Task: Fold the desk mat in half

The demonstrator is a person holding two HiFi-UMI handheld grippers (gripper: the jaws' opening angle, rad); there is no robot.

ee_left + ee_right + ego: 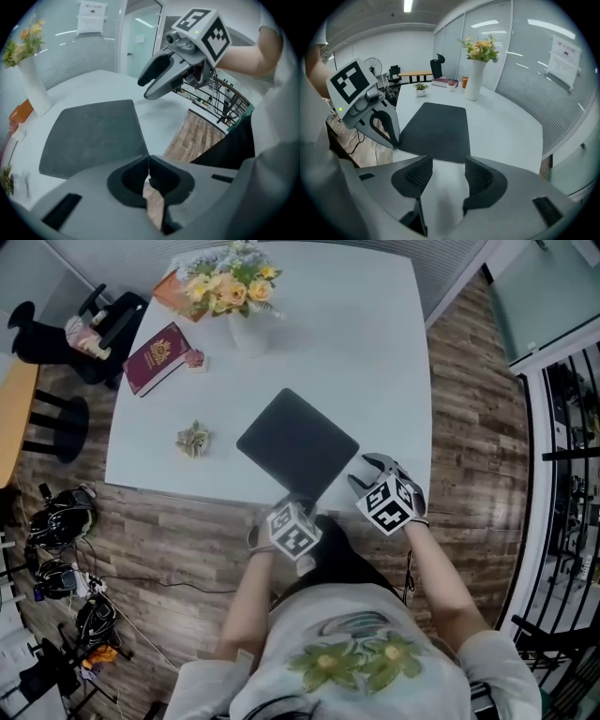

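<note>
Both bare forearms reach forward and down over the table's [375,362] near edge, grippers tilted steeply downward. The left gripper [149,161] has its jaws together, pinched on the near corner of the mat [298,442]. The right gripper [447,176] hangs with jaws apart and empty, over bare tabletop, the mat's edge just ahead of them. The mat is a thin, dark, matte rectangle lying flat on the smooth white top. It sits diagonally, one corner pointing at the person, and its long edges run away from the right jaws toward the white vase [246,334].
</note>
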